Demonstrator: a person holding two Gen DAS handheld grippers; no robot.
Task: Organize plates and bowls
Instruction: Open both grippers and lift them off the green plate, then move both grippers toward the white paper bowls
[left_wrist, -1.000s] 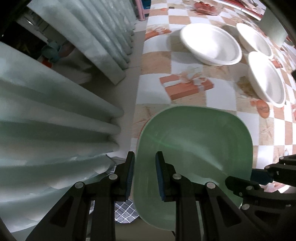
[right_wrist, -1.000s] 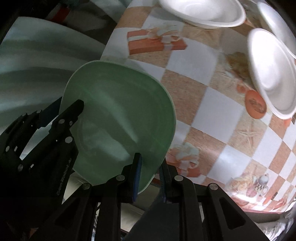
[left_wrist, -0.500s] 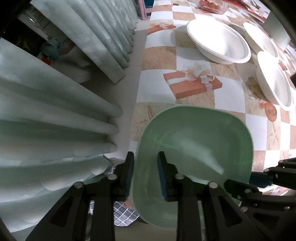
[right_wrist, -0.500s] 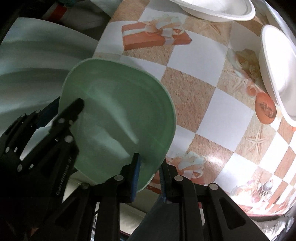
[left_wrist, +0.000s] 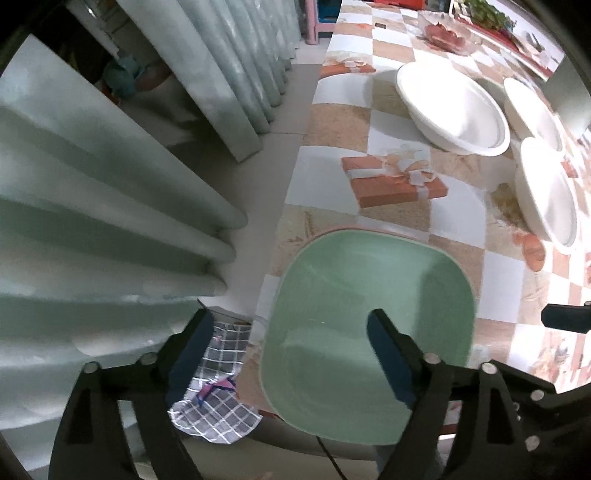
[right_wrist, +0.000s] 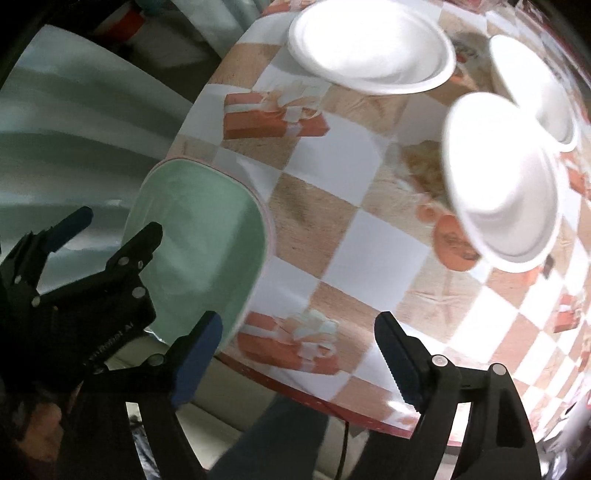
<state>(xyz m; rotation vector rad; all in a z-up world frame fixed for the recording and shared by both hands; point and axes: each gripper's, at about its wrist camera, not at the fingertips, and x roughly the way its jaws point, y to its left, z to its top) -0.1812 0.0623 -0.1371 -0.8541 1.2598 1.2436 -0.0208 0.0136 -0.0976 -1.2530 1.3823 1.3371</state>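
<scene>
Both grippers are aimed steeply down at the table edge. The left gripper (left_wrist: 288, 332) is spread wide, jaws just opened, astride the green plate's (left_wrist: 369, 332) rim without contact. The right gripper (right_wrist: 299, 332), likewise just opened, is held beside it. The plate lies flat on the checked tablecloth (right_wrist: 369, 258).

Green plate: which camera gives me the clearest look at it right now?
Left wrist view: the green plate fills the centre, nearly its whole outline visible on the table edge. The right wrist view shows it blurred, off to the side, partly hidden behind the left gripper.
</scene>
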